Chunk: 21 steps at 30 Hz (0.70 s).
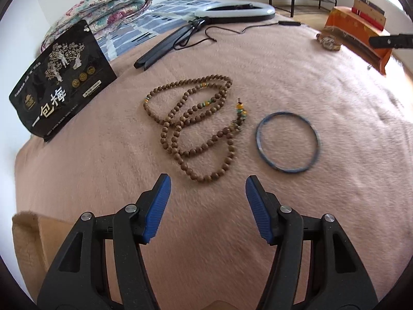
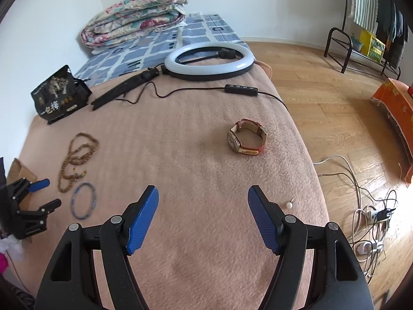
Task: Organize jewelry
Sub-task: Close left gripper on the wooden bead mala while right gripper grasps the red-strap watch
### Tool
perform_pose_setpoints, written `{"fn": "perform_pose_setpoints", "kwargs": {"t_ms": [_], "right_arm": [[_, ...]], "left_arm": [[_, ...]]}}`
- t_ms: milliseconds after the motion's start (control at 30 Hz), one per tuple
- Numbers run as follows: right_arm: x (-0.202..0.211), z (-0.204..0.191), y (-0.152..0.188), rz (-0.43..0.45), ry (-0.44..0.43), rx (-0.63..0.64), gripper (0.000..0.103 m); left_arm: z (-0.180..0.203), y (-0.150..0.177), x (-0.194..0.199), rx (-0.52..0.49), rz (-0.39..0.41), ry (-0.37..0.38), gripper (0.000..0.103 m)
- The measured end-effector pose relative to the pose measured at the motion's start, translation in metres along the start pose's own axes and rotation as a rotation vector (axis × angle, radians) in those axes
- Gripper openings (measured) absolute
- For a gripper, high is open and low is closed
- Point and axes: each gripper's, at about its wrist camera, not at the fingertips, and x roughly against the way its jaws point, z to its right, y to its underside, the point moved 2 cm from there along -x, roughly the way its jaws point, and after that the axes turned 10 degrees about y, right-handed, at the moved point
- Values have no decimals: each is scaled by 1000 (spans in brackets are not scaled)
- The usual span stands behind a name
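A long string of brown wooden beads [image 1: 196, 121] lies looped on the pink blanket [image 1: 309, 82], just ahead of my left gripper [image 1: 207, 183], which hangs open above the blanket with nothing between its blue pads. A thin blue bangle [image 1: 287, 142] lies to the right of the beads. In the right wrist view the beads [image 2: 74, 160] and bangle [image 2: 84, 204] sit far left beside the left gripper [image 2: 47, 192]. A wristwatch with a red strap [image 2: 247, 139] stands on the blanket beyond my right gripper [image 2: 202, 193], which is open and holds nothing. A small pearl earring [image 2: 289, 204] lies just right of its right finger.
A black snack pouch [image 1: 62, 80] stands at the back left. A ring light [image 2: 209, 62] with folded tripod [image 2: 121, 90] and cable remote [image 2: 241, 89] lies at the far end. A folded floral quilt [image 2: 139, 13] is behind. A cardboard box [image 1: 28, 242] sits at the left edge. Cables [image 2: 366, 222] trail on the wood floor at right.
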Motion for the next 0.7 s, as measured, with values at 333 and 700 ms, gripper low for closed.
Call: {"fn": "perform_pose_setpoints", "kwargs": {"t_ms": [333,700], "right_arm": [[-34,7,-11,-18,-4,44,71],[-66,8,-41,-39,-40,116,71]], "left_arm": [[-9,-31,-29,-93,8,-57,62],[-21,-71,-59,-135,-36,29,62]]}}
